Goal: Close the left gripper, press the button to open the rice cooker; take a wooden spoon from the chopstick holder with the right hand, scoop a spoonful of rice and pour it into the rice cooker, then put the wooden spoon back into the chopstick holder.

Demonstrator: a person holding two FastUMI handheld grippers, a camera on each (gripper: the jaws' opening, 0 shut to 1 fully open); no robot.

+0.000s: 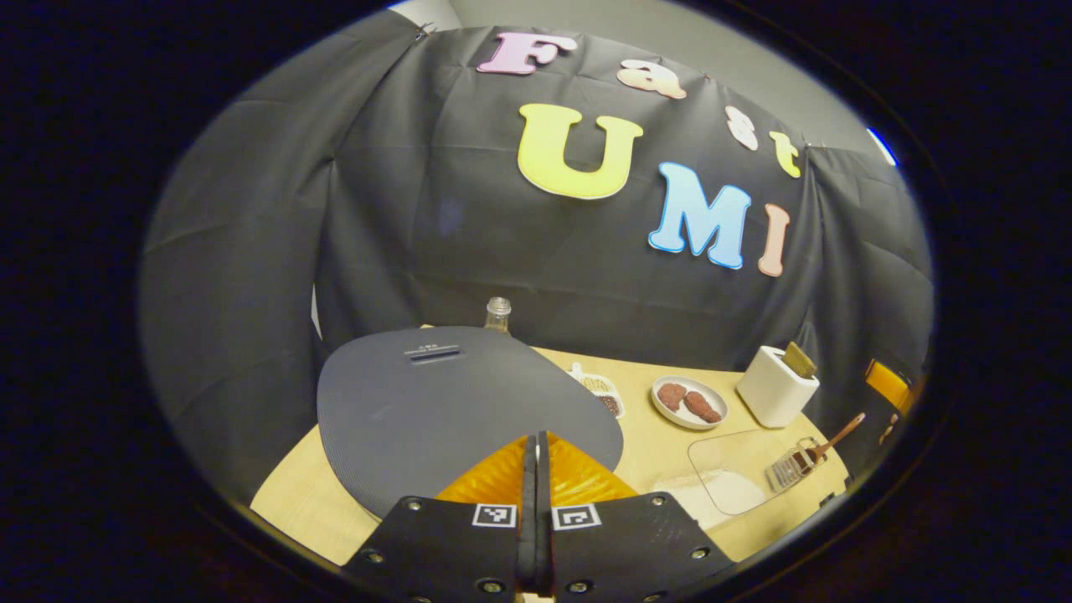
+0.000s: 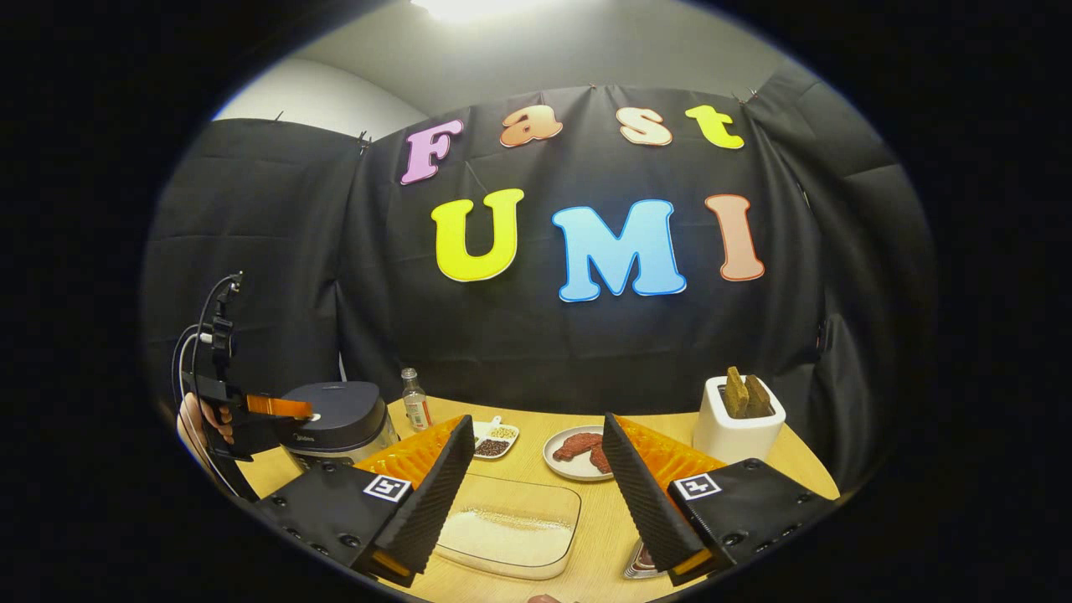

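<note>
My left gripper [image 1: 536, 456] has its two fingers pressed flat together with nothing between them, and it sits just over the near edge of the rice cooker [image 1: 456, 402], whose dark grey ribbed lid is down and has a narrow slot near its far edge. In the right gripper view the same cooker [image 2: 339, 419] is a squat round pot with a dark lid and a shiny metal body, standing at the left end of the table [image 2: 796, 465]; my left gripper [image 2: 280, 408] hangs at its lid, held by a hand [image 2: 205, 419]. My right gripper [image 2: 536, 477] is spread wide and empty above a clear tray of white rice [image 2: 511, 528]. In the left gripper view the wooden spoon [image 1: 829, 442] stands in a wire chopstick holder [image 1: 787, 471] at the table's right end, beside the rice tray [image 1: 733, 473]; its long axis leans, the handle pointing up and to the right. A plate [image 2: 578, 456], a small dish [image 2: 494, 440], a bottle [image 2: 414, 400] and a white toaster [image 2: 737, 427] stand farther back
</note>
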